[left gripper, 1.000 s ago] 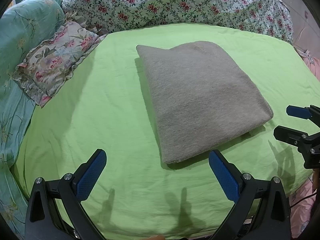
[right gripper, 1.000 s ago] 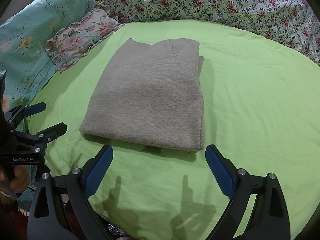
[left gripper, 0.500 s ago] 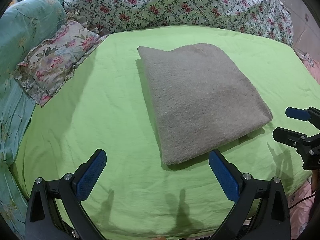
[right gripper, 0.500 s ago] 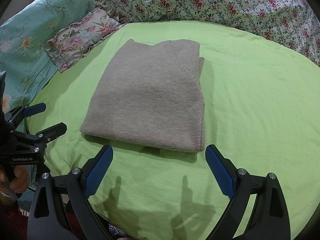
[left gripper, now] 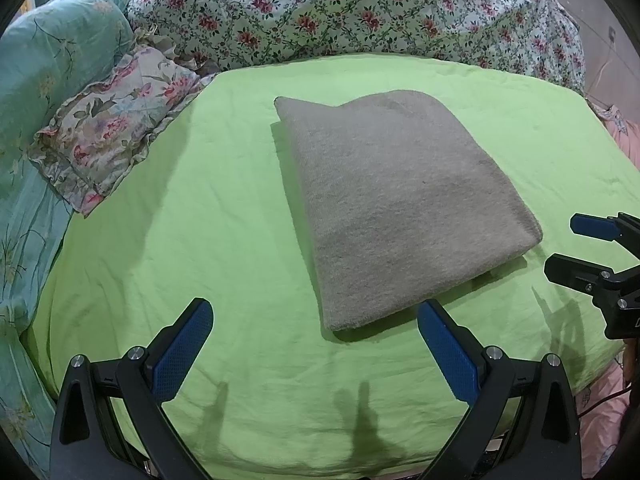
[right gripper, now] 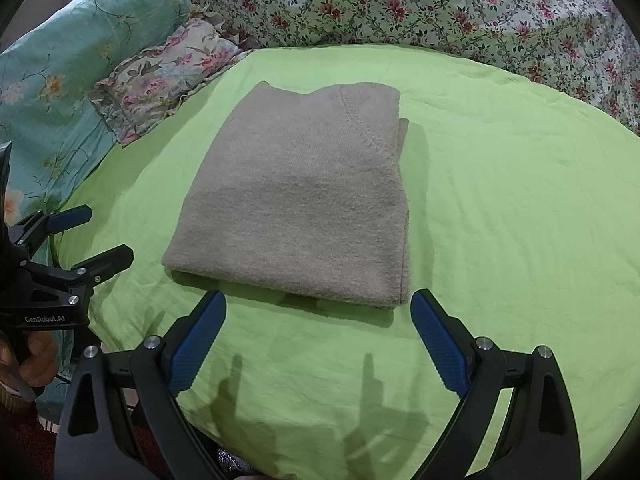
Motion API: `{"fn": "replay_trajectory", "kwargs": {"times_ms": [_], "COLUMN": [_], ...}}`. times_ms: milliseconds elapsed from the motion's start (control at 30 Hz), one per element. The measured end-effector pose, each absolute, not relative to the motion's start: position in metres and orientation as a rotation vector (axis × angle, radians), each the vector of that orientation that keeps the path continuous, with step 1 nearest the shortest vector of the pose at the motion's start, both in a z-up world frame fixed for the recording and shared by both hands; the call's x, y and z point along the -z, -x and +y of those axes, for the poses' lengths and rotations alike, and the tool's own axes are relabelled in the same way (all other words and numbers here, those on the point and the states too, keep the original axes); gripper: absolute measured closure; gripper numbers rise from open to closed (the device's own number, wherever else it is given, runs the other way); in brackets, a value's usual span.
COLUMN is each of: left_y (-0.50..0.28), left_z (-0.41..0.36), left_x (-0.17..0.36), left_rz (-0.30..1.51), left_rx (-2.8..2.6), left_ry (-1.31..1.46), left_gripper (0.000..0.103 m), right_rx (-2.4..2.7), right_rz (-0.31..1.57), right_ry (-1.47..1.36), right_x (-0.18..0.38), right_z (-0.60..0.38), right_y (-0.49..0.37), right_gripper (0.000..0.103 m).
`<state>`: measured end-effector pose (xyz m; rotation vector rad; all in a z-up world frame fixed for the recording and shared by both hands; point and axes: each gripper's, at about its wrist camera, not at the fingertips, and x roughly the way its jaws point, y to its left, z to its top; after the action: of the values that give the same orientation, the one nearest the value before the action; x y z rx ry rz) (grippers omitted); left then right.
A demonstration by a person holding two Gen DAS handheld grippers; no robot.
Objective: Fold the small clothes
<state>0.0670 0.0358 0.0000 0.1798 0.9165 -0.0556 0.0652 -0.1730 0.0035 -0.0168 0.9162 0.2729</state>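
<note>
A grey knitted garment [left gripper: 396, 208] lies folded into a flat rectangle on the green sheet [left gripper: 200, 220]; it also shows in the right wrist view [right gripper: 304, 204]. My left gripper [left gripper: 316, 344] is open and empty, just short of the garment's near edge. My right gripper [right gripper: 318, 336] is open and empty, also just short of the near edge. Each gripper shows in the other's view, the right gripper [left gripper: 564, 246] to the right and the left gripper [right gripper: 100, 236] to the left of the garment.
A floral frilled pillow [left gripper: 108, 136] lies at the left of the sheet. A flowered quilt [left gripper: 340, 12] is bunched along the back. A teal flowered cover [right gripper: 52, 92] lies at far left. The bed's near edge runs under both grippers.
Both grippers have drawn back very slightly from the garment. The garment has not moved.
</note>
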Motion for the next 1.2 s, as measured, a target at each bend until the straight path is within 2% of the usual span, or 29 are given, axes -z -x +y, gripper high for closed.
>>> {"fn": "replay_trajectory", "kwargs": {"times_ms": [833,1200], "left_y": [-0.069,-0.082], "left_z": [0.035,0.031], "left_x": [0.002,-0.007], "left_rz": [0.925,0.865], "left_rx": [0.062,0.065], "left_ry": [-0.174,-0.171], "left_gripper": [0.001,0.001], "right_rx": [-0.272,-0.256], "right_rz": [0.915,0.889], "right_ry": [0.008,-0.013], "right_x": [-0.003,-0.013], "right_z": [-0.173,-0.183], "right_y": [-0.062,-0.071], "right_gripper": [0.009,0.009]}}
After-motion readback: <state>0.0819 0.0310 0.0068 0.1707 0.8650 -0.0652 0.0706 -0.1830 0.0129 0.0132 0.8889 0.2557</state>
